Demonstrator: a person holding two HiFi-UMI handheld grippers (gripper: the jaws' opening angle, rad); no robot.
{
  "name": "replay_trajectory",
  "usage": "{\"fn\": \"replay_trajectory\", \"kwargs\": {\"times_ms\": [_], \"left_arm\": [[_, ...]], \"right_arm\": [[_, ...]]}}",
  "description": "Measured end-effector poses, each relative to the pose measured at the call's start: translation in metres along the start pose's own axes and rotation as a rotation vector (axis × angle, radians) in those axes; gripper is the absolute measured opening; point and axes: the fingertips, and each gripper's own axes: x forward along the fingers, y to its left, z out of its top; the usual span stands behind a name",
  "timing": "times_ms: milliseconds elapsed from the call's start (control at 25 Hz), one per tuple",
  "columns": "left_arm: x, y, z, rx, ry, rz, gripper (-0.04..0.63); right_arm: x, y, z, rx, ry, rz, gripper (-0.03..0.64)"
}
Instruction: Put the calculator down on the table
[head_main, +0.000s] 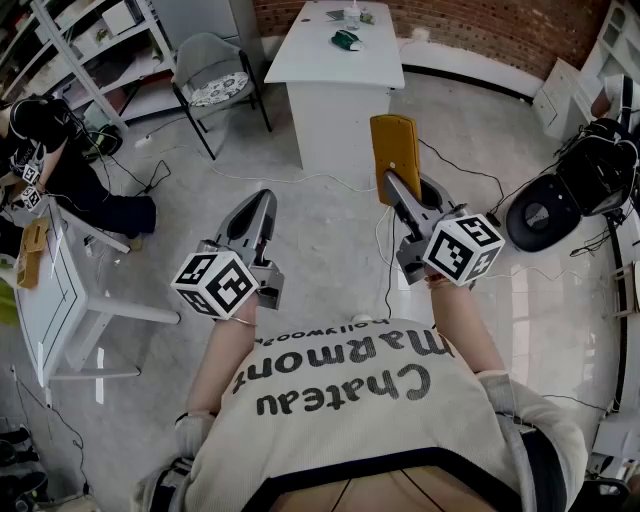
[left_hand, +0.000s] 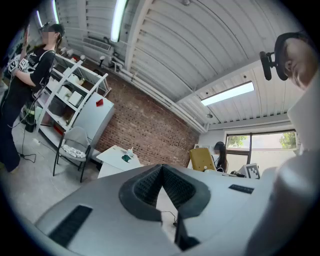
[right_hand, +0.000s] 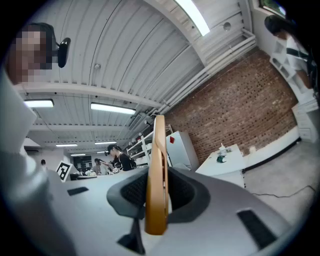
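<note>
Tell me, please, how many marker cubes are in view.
2: one cube on the left gripper, the other on the right gripper, which holds the calculator. None looks hidden.

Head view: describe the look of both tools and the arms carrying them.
Both the left tool and right tool have grey tapered shells with dark ribbed pads. Each carries a white cube with black square markers at its rear. The forearms are bare; the shirt is cream with dark lettering.

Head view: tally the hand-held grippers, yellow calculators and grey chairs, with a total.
Hand-held grippers: 2, left hand-held gripper and right hand-held gripper
Yellow calculator: 1
Grey chair: 1
Total: 4
</note>
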Motion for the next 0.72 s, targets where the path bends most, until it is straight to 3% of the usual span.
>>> {"fn": "replay_trajectory", "kwargs": {"times_ms": [320, 720], "left_arm": [[-0.005, 0.014, -0.006, -0.005, 0.007, -0.015, 0.002], [0.041, 0.055, -0.019, -0.030, 0.043, -0.004, 0.002]], "right_arm": [[0.009, 0.008, -0.019, -0.036, 0.028, -0.011, 0.089], [0.063, -0.040, -0.031, 0.110, 0.037, -0.026, 0.087]]}}
